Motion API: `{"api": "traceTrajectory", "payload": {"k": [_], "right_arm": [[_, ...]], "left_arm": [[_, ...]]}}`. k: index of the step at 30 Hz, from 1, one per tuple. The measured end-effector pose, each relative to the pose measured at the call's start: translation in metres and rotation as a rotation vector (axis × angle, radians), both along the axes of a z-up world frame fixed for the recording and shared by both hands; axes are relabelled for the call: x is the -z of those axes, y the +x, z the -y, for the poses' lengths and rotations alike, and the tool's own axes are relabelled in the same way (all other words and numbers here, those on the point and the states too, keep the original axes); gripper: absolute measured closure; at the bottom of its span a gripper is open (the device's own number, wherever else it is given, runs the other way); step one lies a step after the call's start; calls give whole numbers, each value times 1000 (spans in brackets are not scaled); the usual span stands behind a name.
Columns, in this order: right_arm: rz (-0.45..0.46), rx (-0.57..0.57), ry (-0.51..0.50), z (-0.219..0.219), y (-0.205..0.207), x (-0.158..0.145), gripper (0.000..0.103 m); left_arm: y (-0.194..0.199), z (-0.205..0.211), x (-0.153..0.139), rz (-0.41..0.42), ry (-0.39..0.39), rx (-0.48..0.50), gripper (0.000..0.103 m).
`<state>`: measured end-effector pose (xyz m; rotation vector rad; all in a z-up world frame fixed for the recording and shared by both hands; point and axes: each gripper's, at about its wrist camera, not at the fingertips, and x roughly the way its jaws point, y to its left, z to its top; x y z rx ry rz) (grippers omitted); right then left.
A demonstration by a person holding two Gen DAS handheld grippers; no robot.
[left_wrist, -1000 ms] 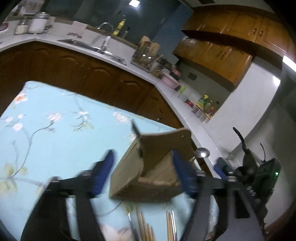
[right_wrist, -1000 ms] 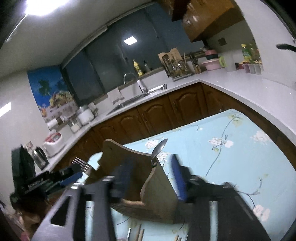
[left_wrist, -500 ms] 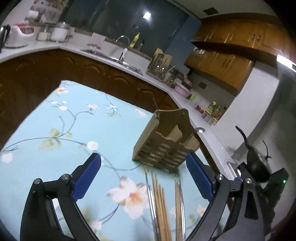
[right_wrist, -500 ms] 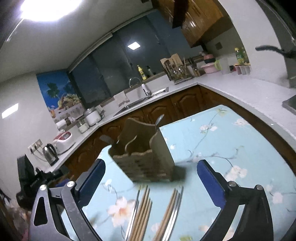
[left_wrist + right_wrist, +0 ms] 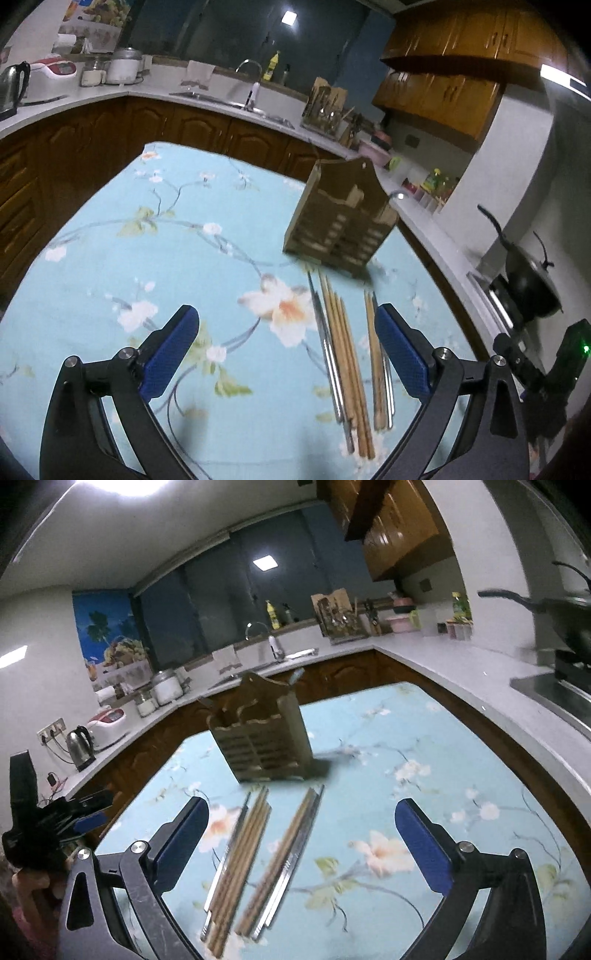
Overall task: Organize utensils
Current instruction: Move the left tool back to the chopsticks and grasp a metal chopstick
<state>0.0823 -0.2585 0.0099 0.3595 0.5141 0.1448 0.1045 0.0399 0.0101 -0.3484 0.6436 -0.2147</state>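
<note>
Mid-task, by judgement: wooden caddy [image 5: 264, 734] upright at frame centre (spoon handle [image 5: 295, 674] poking out), chopsticks [image 5: 258, 853] loose below it, left gripper [image 5: 286, 354] and right gripper [image 5: 303, 845] both spread wide, empty.

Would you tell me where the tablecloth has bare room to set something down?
Bare cloth spreads left of the chopsticks and wooden holder, toward the table's left edge. It is crowded directly before the holder, where both chopstick bundles lie.
</note>
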Motion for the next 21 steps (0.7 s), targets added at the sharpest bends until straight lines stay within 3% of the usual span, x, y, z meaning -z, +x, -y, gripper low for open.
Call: {"api": "traceTrajectory", "payload": {"k": [5, 12, 21], "right_arm": [[-40, -1, -22, -2, -6, 10, 1], [-17, -9, -39, -7, -8, 9, 1], [-93, -25, 0, -6, 26, 18, 2]], "left_arm": [[-6, 6, 9, -27, 19, 5, 5], [-6, 18, 4, -5, 57, 13, 5], [27, 32, 11, -71, 71, 33, 5]]}}
